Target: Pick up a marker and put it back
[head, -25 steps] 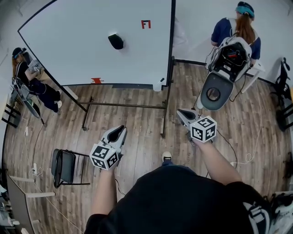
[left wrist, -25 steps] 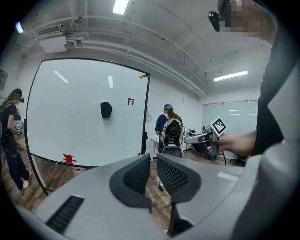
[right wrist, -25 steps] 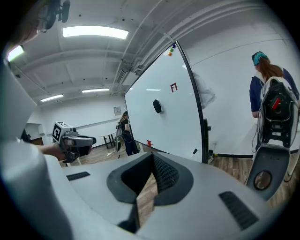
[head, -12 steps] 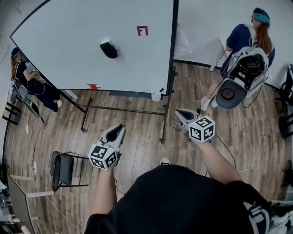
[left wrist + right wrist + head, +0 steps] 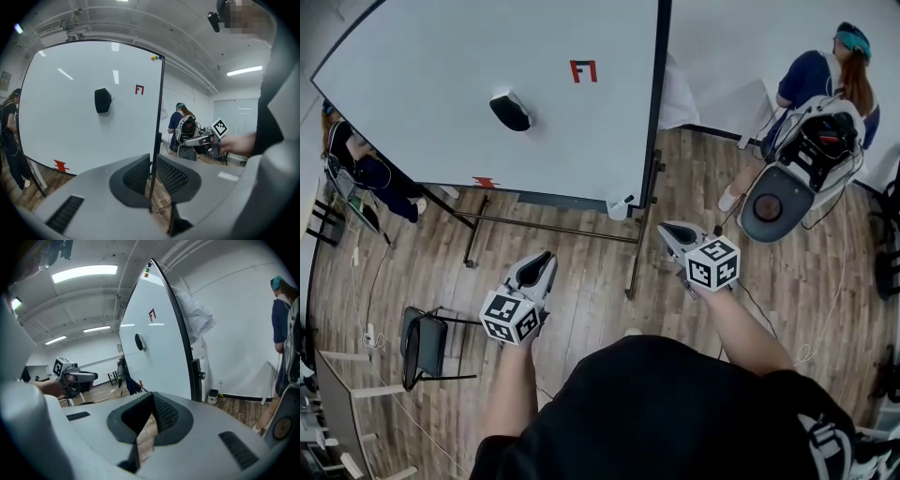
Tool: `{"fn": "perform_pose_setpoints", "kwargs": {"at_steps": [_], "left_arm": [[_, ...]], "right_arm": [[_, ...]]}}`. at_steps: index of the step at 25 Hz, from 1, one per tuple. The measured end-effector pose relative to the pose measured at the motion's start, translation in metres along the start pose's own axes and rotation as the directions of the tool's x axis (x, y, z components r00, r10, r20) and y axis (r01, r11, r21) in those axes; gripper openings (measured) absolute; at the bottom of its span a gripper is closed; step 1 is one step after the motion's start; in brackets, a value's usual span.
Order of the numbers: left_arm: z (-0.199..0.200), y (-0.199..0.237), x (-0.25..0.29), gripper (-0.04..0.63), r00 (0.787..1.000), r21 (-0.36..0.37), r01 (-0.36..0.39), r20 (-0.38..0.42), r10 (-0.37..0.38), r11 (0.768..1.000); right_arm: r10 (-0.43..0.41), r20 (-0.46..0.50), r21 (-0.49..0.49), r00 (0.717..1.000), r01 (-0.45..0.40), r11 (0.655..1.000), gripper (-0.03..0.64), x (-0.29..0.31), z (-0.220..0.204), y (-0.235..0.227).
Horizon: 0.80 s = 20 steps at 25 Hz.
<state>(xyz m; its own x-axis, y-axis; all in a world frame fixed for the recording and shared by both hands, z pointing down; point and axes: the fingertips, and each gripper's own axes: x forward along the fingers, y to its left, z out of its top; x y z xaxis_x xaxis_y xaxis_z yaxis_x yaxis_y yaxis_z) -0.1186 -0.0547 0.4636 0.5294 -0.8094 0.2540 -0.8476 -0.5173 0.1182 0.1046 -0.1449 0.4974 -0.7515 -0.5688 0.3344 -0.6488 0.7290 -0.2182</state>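
Observation:
I cannot make out a marker. A big whiteboard (image 5: 487,84) on a wheeled stand fills the far side, with a black eraser (image 5: 511,112) and small red marks (image 5: 583,70) on it. A small white cup (image 5: 619,207) hangs at its lower right corner. My left gripper (image 5: 546,256) and right gripper (image 5: 664,228) are held over the wooden floor, short of the board, both shut and empty. The left gripper view has the jaws (image 5: 152,161) aimed at the board's right edge (image 5: 159,108). The right gripper (image 5: 151,401) faces that edge from the other side.
The board's stand bars (image 5: 553,226) and upright post (image 5: 639,253) cross the floor ahead. A black folding chair (image 5: 427,342) stands at the left. One person (image 5: 361,169) is behind the board's left end. Another (image 5: 825,70) is at the right by a round stool (image 5: 775,204).
Both grippers have moved forward toward the board, which now lies nearer and lower in the head view. The jaws stayed shut.

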Motion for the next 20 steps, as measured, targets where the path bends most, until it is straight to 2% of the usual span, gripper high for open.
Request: {"fn": "perform_pose_setpoints", "kwargs": {"at_steps": [10, 20], "left_arm": [[0.019, 0.008, 0.051, 0.054, 1.000, 0.003, -0.006, -0.012, 0.006, 1.000], [0.027, 0.007, 0.049, 0.055, 1.000, 0.007, -0.026, 0.002, 0.026, 1.000]], "right_arm": [[0.033, -0.022, 0.002, 0.999, -0.033, 0.999, -0.005, 0.024, 0.013, -0.041], [0.048, -0.011, -0.008, 0.999, -0.048, 0.999, -0.005, 0.026, 0.021, -0.043]]}}
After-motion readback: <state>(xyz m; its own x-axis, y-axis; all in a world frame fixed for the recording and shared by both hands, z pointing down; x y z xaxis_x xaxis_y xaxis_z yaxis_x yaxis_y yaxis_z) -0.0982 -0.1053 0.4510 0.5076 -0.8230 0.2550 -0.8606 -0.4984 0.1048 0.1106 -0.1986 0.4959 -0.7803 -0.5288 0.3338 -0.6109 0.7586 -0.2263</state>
